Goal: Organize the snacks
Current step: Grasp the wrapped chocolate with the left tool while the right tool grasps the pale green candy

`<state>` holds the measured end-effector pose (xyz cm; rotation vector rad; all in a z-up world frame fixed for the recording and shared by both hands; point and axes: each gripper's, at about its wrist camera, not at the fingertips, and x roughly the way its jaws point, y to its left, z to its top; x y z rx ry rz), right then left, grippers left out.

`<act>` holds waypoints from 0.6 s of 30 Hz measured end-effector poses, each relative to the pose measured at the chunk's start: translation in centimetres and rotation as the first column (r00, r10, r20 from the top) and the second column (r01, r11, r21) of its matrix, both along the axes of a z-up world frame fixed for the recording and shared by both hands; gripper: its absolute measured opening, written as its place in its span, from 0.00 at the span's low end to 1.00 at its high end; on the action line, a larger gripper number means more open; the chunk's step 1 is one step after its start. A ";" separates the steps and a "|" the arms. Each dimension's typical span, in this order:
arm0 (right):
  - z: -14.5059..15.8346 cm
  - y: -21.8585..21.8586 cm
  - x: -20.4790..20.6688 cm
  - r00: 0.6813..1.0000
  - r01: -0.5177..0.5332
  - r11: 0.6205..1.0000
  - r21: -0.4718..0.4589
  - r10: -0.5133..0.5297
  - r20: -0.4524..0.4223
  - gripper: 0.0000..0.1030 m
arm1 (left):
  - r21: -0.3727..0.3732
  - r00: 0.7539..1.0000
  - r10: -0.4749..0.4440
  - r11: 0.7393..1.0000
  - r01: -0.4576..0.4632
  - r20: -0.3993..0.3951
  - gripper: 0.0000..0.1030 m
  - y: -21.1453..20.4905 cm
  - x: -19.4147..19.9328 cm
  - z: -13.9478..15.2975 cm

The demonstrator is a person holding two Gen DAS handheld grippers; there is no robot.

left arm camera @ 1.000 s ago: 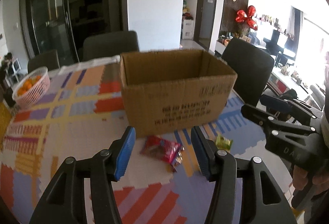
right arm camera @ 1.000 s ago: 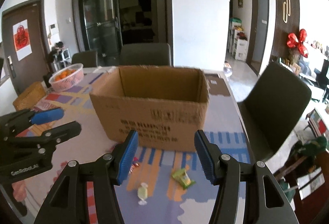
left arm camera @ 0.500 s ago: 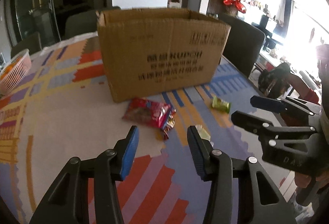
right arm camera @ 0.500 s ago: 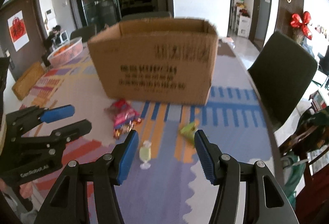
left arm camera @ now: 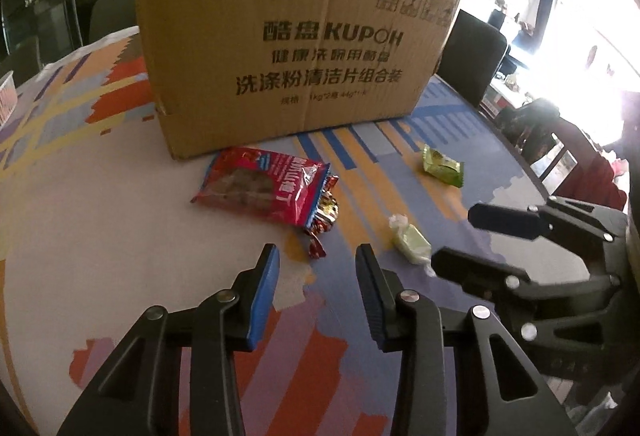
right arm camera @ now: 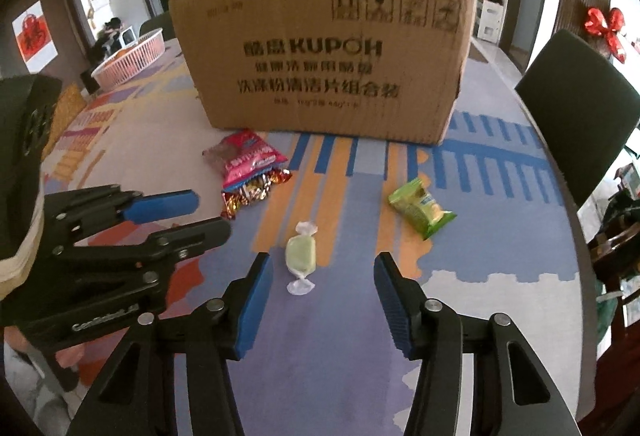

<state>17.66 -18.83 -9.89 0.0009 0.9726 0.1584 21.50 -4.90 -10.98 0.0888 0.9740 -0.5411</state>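
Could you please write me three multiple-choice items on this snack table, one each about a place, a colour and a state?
1. Where does the red snack bag lie?
A. Inside the cardboard box
B. On the table in front of the cardboard box
C. In the pink basket

2. What colour is the twist-wrapped candy?
A. Pale green
B. Red
C. Blue

3. What does the right claw hold?
A. The green packet
B. The candy
C. Nothing

Answers: 1 B, it lies beside the box's front wall; 2 A, its wrapper shows pale green; 3 C, the closing jaws are empty.
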 end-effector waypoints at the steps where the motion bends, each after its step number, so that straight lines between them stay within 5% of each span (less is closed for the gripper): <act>1: -0.3 0.1 0.2 1.000 -0.002 1.000 0.002 0.002 -0.008 0.49 | 0.002 1.000 0.002 1.000 -0.002 -0.003 0.38 -0.1 0.3 -0.2; 18: -2.3 0.9 2.0 0.998 -0.018 0.998 0.057 0.021 -0.062 0.30 | 0.013 0.999 0.034 0.999 -0.035 0.003 0.31 -2.2 2.1 -0.7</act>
